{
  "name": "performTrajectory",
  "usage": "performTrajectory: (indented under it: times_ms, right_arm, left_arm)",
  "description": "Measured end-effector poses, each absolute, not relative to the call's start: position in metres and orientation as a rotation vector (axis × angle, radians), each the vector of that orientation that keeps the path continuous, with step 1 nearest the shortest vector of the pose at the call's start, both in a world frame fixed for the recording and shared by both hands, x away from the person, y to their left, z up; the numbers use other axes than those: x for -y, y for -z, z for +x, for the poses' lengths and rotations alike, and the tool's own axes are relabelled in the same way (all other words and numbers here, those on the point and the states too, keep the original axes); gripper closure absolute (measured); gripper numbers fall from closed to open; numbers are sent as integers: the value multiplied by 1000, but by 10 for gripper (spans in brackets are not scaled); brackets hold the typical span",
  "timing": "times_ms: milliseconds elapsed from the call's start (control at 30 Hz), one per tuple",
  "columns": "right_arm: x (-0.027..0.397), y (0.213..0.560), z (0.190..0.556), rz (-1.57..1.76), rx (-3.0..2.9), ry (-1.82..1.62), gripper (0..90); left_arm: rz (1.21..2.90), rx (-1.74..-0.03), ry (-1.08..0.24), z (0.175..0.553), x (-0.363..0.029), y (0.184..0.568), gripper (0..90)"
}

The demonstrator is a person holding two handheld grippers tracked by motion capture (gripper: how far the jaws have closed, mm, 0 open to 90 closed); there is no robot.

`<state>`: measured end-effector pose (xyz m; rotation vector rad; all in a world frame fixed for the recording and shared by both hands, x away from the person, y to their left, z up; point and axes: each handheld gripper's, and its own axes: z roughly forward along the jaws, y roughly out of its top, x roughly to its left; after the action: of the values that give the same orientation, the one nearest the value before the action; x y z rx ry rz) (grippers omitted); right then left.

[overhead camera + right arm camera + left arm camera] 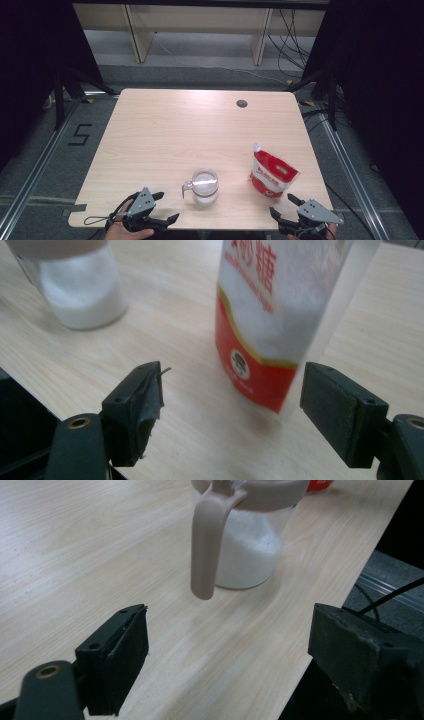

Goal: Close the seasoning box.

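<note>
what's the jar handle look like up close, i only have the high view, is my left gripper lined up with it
Observer: In the left gripper view the beige handle hangs ahead of the open jaws, nearer the left one, untouched.
Operator: anything in the jar
Observer: White grains fill the lower part of the jar.
Operator: and the right gripper
Observer: The right gripper stands open, the pouch upright just beyond its jaws, with red characters printed on its upper part.
</note>
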<state>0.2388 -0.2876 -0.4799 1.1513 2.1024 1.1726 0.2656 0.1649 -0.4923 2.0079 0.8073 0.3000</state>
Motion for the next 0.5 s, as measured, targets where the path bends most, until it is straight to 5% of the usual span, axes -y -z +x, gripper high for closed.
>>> performTrajectory:
  times_ms: [500]
  right_arm:
    - [289, 484, 241, 1158, -2140, -1143, 247]
  left_arm:
    - [2007, -812, -314, 268, -169, 493, 161]
